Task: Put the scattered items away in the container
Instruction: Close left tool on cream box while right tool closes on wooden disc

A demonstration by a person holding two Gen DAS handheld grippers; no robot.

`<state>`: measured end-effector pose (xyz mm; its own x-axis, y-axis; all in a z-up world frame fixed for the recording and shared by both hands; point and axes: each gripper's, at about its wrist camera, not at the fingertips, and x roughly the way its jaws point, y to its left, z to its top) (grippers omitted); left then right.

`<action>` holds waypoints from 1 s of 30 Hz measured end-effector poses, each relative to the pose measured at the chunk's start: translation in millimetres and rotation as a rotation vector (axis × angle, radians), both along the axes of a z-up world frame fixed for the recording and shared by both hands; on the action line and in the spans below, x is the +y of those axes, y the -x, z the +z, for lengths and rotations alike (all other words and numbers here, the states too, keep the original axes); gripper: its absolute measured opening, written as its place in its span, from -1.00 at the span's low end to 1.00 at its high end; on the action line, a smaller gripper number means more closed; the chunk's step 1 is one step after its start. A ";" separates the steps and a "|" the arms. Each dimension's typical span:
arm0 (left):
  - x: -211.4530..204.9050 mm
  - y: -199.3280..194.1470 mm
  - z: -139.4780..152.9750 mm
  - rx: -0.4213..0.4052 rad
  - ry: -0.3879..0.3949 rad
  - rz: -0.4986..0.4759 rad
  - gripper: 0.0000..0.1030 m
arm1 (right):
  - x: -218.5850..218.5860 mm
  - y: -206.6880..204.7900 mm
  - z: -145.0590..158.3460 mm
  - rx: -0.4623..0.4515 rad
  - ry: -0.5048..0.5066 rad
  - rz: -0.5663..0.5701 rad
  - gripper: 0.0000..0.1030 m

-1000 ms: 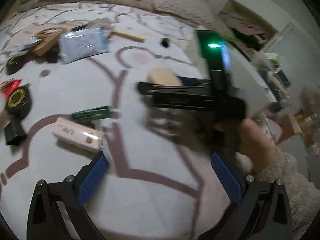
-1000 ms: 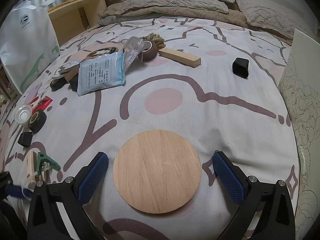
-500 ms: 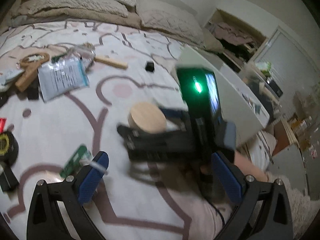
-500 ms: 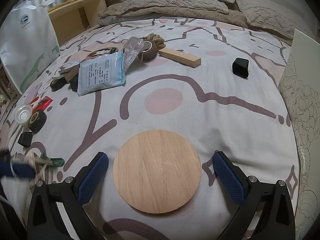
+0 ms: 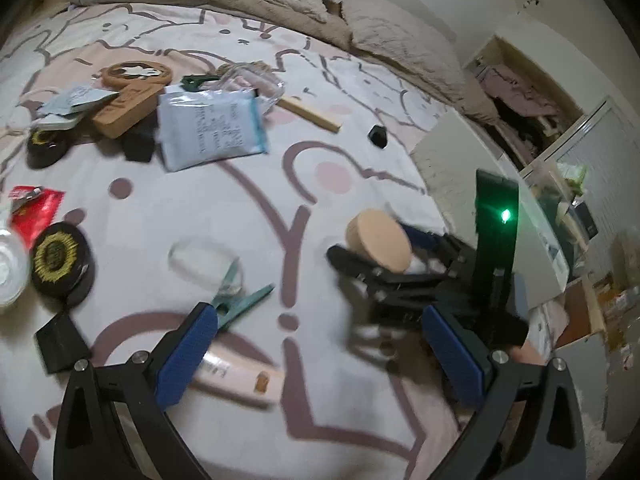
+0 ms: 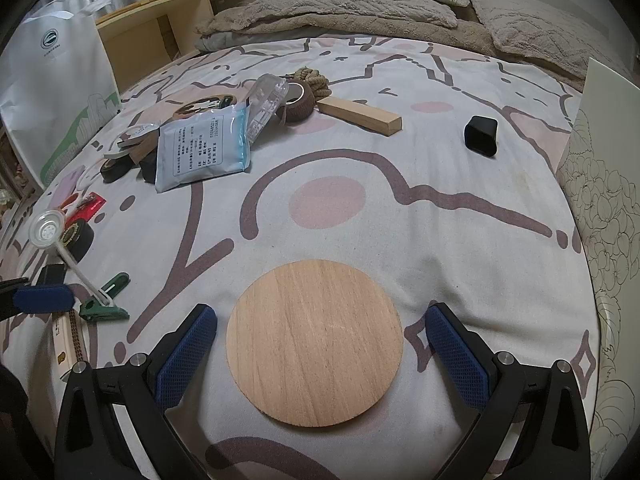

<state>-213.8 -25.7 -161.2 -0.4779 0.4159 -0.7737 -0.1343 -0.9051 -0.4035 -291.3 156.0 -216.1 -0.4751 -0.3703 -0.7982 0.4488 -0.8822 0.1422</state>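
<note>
A round wooden disc (image 6: 315,342) lies flat on the patterned bedspread between the open fingers of my right gripper (image 6: 320,354); it also shows in the left wrist view (image 5: 379,245). My left gripper (image 5: 320,354) is open and empty above the bed, near a green clip (image 5: 240,304) and a cream box (image 5: 236,376). The right gripper body (image 5: 432,292) is in front of it. Scattered items include a blue-white packet (image 6: 202,148), a wooden block (image 6: 360,114), a black cap (image 6: 481,135) and a brown tape roll (image 6: 298,102).
A white panel with flower line art (image 6: 600,208) stands along the bed's right edge. A white bag (image 6: 52,88) and a wooden shelf (image 6: 160,36) are at the left. Pillows and a blanket (image 6: 340,12) lie at the far end. A black round badge (image 5: 60,262) lies left.
The left gripper has swung back left and down toward the green clip and cream box. The right gripper and wooden disc have not moved.
</note>
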 end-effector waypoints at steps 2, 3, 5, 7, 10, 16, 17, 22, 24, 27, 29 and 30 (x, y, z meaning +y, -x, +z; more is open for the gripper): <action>2.9 -10.3 4.2 0.045 0.122 0.007 1.00 | 0.0 -0.1 -0.1 0.000 -0.001 0.000 1.00; 6.2 -15.6 5.7 0.074 0.207 0.007 1.00 | 0.1 -0.1 -0.3 0.000 -0.001 0.000 1.00; 13.7 -21.4 2.9 0.112 0.350 -0.012 1.00 | 0.1 -0.2 -0.2 0.001 -0.001 0.000 1.00; 20.1 -21.7 -4.5 0.114 0.428 -0.049 1.00 | 0.3 -0.3 -0.5 0.001 -0.001 0.000 1.00; 23.7 -15.0 -18.9 0.059 0.464 -0.056 1.00 | 0.3 -0.5 -0.1 0.002 0.001 0.000 1.00; 17.4 -6.3 -36.7 -0.015 0.443 0.008 1.00 | -1.6 -2.8 2.5 0.033 -0.016 -0.004 1.00; 16.5 -5.9 -36.3 -0.016 0.434 0.020 1.00 | -1.5 -3.2 3.1 0.039 -0.018 -0.007 0.99; 11.7 -8.0 -36.9 -0.010 0.415 0.080 0.83 | 14.8 -1.9 6.4 0.051 0.051 -0.054 0.56; 12.0 -9.5 -35.7 0.001 0.415 0.093 0.66 | 17.1 -2.3 6.6 0.053 0.055 -0.070 0.41; 14.0 -12.1 -33.2 0.013 0.407 0.105 0.33 | 15.2 -3.9 7.7 0.069 0.043 -0.075 0.34; 11.7 -12.7 -31.1 0.021 0.396 0.114 0.07 | 14.4 -4.8 7.8 0.075 0.042 -0.075 0.34; 10.8 -13.2 -30.1 0.024 0.388 0.117 0.08 | 14.4 -5.0 7.8 0.076 0.044 -0.074 0.34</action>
<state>-200.7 -14.9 -191.2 -0.5242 0.0366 -0.8508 -0.0260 -0.9993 -0.0270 -286.3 170.3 -208.4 -0.5608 -0.3658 -0.7427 0.3931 -0.9072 0.1500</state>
